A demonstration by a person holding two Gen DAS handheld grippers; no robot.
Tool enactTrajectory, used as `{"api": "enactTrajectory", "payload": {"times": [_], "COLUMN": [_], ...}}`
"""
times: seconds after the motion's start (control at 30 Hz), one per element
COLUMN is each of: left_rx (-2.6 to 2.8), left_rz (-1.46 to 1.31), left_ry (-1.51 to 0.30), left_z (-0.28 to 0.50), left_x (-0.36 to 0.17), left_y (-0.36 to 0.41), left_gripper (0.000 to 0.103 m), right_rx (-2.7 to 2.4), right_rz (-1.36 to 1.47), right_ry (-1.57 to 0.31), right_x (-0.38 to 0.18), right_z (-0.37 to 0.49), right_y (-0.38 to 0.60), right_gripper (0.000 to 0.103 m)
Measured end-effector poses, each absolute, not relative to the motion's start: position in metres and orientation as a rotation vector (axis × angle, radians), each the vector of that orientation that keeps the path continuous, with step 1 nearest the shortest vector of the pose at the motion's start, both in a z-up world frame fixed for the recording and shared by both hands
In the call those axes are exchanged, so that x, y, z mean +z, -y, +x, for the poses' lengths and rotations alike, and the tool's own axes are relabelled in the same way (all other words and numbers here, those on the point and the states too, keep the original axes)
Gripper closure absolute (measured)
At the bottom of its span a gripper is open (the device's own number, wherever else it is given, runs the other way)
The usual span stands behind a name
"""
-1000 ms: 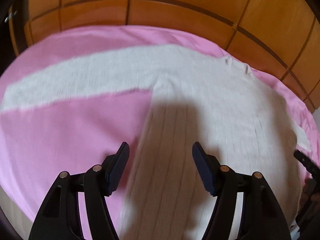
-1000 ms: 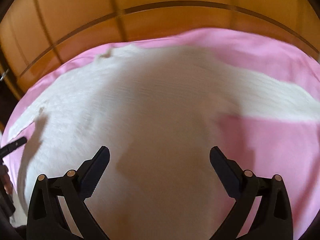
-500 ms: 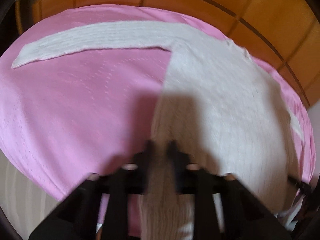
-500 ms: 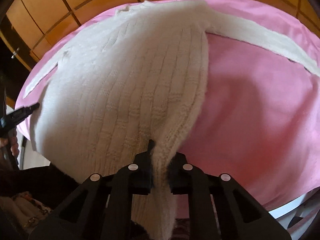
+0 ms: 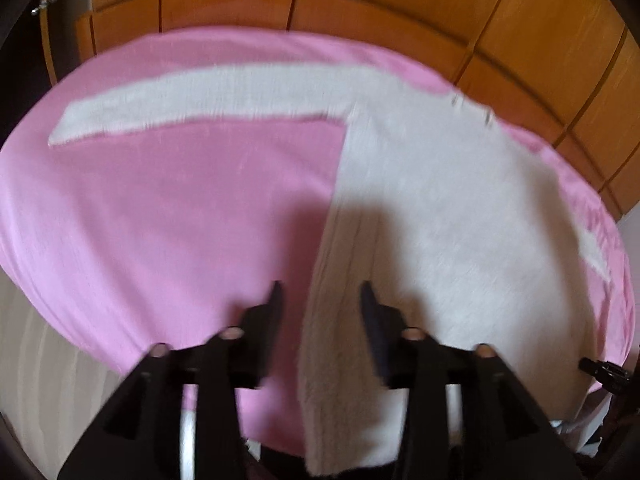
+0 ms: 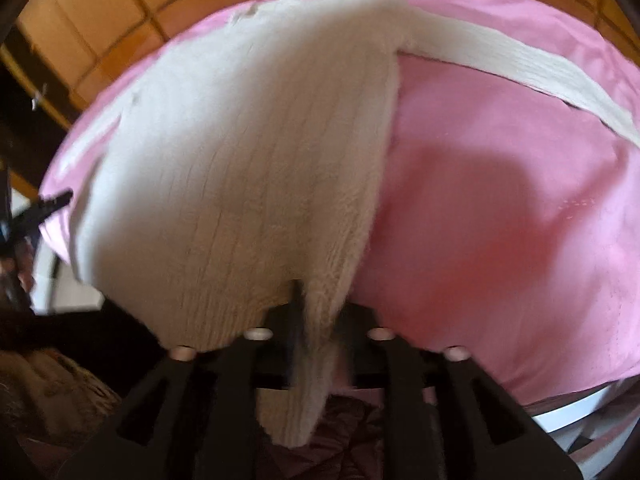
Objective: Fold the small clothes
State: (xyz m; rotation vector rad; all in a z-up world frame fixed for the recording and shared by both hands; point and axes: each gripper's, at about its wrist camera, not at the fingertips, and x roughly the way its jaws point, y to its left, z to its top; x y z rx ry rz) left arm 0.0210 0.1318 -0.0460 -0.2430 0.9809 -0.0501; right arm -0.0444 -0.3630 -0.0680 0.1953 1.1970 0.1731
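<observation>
A cream knitted sweater (image 5: 440, 200) lies flat on a pink sheet (image 5: 160, 220), one sleeve (image 5: 220, 96) stretched out to the left. My left gripper (image 5: 320, 288) hovers over the sweater's lower left edge. Its jaws are opening, the knit edge lies between them, and the pads stand off it. In the right wrist view the sweater (image 6: 240, 160) fills the left half and its other sleeve (image 6: 500, 68) runs off to the right. My right gripper (image 6: 322, 300) is at the hem's right corner, which hangs down between its opening jaws.
Orange wooden panels (image 5: 400, 0) rise behind the bed. The pink sheet's (image 6: 500, 200) near edge drops off just in front of both grippers, with pale floor (image 5: 40, 360) at lower left. A white frame edge (image 6: 568, 408) shows at lower right. The left gripper's tip (image 6: 44, 208) pokes in at the left.
Both grippers went from open above the sweater to shut on its hem, and now their jaws stand apart again. The sweater's hem has come towards the bed's near edge.
</observation>
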Motion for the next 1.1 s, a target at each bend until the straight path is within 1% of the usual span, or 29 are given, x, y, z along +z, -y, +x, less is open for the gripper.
{"api": "enactTrajectory", "payload": {"times": [0.03,0.07,0.1,0.2,0.33,0.4,0.5,0.6,0.63,0.7,0.73,0.8,0.93,0.97,1.07,1.1], "left_rx": [-0.054,-0.059,-0.071,-0.118,-0.203,-0.23,-0.256,-0.264,-0.262,-0.258,-0.258,-0.258,-0.288,-0.298,-0.318,-0.326], "left_rz": [-0.242,-0.229,-0.204,-0.161,-0.122,-0.11,-0.075,-0.057,-0.052,-0.057,-0.059,-0.059,-0.079,-0.088,-0.117,-0.133], "left_ry": [-0.951,-0.934,-0.913,-0.882,-0.906,-0.925,-0.947,-0.969,-0.975,-0.989,-0.993,-0.995,-0.993,-0.994,-0.985,-0.977], "left_z": [0.024,0.027,0.031,0.043,0.063,0.072,0.08,0.084,0.084,0.088,0.088,0.089,0.095,0.097,0.101,0.103], "left_x": [-0.04,-0.036,-0.032,-0.028,-0.032,-0.036,-0.04,-0.043,-0.044,-0.047,-0.048,-0.049,-0.05,-0.051,-0.047,-0.044], "left_y": [-0.128,-0.123,-0.113,-0.088,-0.051,-0.037,-0.018,-0.008,-0.006,-0.004,-0.004,-0.002,0.0,0.001,0.002,0.001], "left_gripper": [0.051,0.051,0.049,0.039,0.039,0.039,0.038,0.037,0.037,0.037,0.037,0.037,0.036,0.035,0.027,0.022], "right_rx": [0.128,0.084,0.048,-0.098,-0.3,-0.358,-0.469,-0.575,-0.587,-0.62,-0.626,-0.625,-0.479,-0.411,-0.255,-0.173], "right_rz": [0.243,0.299,0.343,0.558,0.821,0.94,1.037,1.063,1.079,1.047,1.019,0.94,0.764,0.706,0.617,0.582], "right_ry": [-1.161,-1.121,-1.092,-0.983,-0.829,-0.78,-0.745,-0.727,-0.718,-0.731,-0.756,-0.785,-0.714,-0.7,-0.681,-0.677], "right_x": [-0.062,-0.057,-0.054,-0.05,-0.057,-0.067,-0.086,-0.098,-0.099,-0.099,-0.097,-0.086,-0.031,-0.012,0.021,0.034], "right_z": [-0.04,-0.034,-0.029,-0.012,0.017,0.032,0.055,0.07,0.074,0.087,0.094,0.108,0.126,0.135,0.156,0.169], "right_y": [0.379,0.398,0.414,0.483,0.576,0.612,0.652,0.684,0.69,0.701,0.704,0.698,0.663,0.643,0.596,0.567], "right_gripper": [0.055,0.053,0.053,0.053,0.054,0.057,0.064,0.066,0.071,0.085,0.097,0.097,0.097,0.097,0.097,0.097]}}
